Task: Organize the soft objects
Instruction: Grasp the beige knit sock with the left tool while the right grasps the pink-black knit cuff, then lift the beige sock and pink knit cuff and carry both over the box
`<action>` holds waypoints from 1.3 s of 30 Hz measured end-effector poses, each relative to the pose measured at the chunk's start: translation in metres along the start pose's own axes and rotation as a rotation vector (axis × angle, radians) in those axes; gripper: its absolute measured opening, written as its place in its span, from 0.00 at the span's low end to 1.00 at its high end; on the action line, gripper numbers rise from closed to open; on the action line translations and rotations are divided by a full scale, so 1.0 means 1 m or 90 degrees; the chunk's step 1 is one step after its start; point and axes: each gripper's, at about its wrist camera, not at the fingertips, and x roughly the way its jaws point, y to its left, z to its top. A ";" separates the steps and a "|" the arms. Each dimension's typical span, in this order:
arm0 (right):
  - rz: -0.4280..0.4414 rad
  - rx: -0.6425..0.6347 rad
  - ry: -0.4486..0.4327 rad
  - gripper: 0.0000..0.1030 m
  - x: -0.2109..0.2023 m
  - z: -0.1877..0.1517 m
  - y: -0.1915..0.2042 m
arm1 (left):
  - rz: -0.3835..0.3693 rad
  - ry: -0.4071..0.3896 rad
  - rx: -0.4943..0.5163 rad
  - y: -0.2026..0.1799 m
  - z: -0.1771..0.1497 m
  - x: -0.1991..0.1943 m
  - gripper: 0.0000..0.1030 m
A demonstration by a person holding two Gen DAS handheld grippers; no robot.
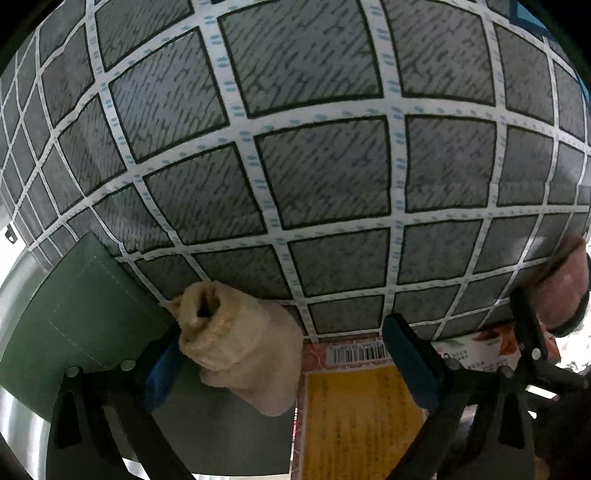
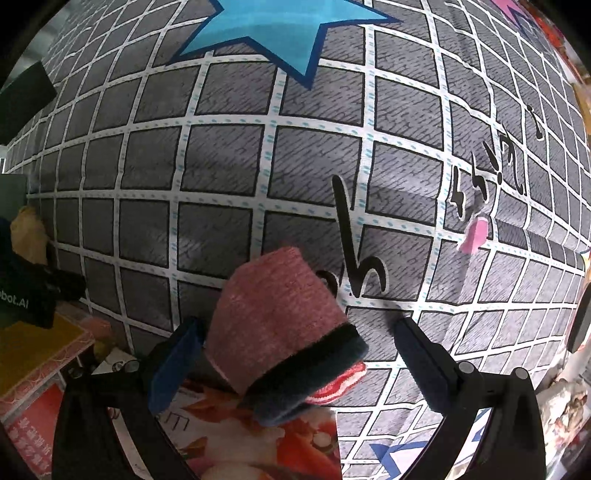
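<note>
A cream sock (image 1: pixel 236 354) hangs bunched against the left finger (image 1: pixel 162 373) of my left gripper (image 1: pixel 284 332), whose jaws stand wide apart. A pink sock with a dark cuff (image 2: pixel 277 325) sits between the fingers of my right gripper (image 2: pixel 297 325), close to its left pad (image 2: pixel 173 365); those jaws are wide apart too. Both hover in front of a grey gridded bed sheet (image 1: pixel 314 147). The pink sock (image 1: pixel 561 288) shows at the right edge of the left wrist view. The cream sock (image 2: pixel 26 236) shows at the left edge of the right wrist view.
A dark green board (image 1: pixel 74 314) stands at the lower left. Below the grippers lie a pink box with a yellow label and barcode (image 1: pixel 354 406) and a printed food package (image 2: pixel 258 435). The sheet (image 2: pixel 221 166) carries a blue star (image 2: pixel 280 33) and a pink patch (image 2: pixel 474 234).
</note>
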 end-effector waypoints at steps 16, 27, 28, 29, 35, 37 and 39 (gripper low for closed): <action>0.038 -0.020 -0.065 0.48 -0.017 0.021 -0.009 | 0.028 -0.130 0.048 0.000 -0.023 -0.050 0.23; 0.134 0.092 -0.125 0.48 -0.064 0.031 -0.076 | -0.008 -0.357 0.067 -0.022 -0.065 -0.139 0.21; 0.142 0.102 -0.130 0.48 -0.067 0.029 -0.081 | -0.016 -0.375 0.068 -0.026 -0.071 -0.148 0.21; 0.150 0.112 -0.133 0.48 -0.071 0.026 -0.085 | -0.023 -0.392 0.069 -0.028 -0.076 -0.155 0.21; 0.169 0.165 -0.151 0.48 -0.088 -0.017 -0.102 | -0.033 -0.470 0.104 -0.047 -0.120 -0.185 0.21; 0.167 0.176 -0.154 0.48 -0.094 -0.028 -0.111 | -0.046 -0.487 0.115 -0.050 -0.135 -0.174 0.21; 0.166 0.187 -0.160 0.48 -0.096 -0.034 -0.114 | -0.060 -0.500 0.125 -0.058 -0.144 -0.171 0.21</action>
